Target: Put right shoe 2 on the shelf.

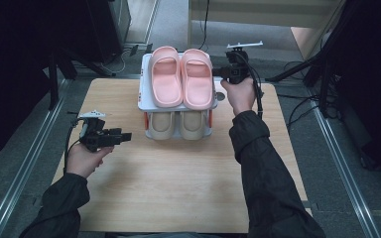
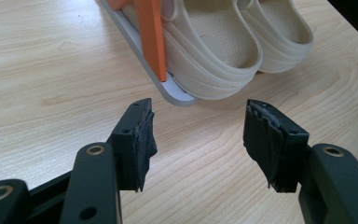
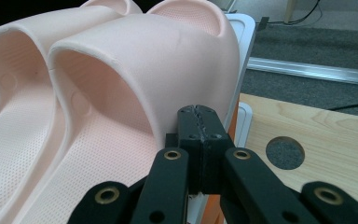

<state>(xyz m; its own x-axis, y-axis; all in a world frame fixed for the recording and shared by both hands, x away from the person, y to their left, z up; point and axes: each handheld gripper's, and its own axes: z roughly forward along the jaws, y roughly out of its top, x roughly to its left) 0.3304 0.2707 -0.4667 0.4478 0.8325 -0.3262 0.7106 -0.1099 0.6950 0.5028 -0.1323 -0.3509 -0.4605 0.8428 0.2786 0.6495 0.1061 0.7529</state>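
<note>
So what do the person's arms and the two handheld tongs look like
Both arms wear dark, near-black long sleeves. The left tongs and right tongs are black, each topped by a pale grey three-cornered plate, with a black cable trailing off. Close up, the jaws are black bars with brass-ringed rivets and ragged black foam pads.

A wooden table (image 1: pixel 178 198) stands on a grey floor (image 1: pixel 372 144). It has a round hole (image 3: pixel 285 152) near the far right side. Black cables (image 1: pixel 302 106) lie on the floor at the right. Beige slippers (image 1: pixel 178 126) sit on the lower shelf.
</note>
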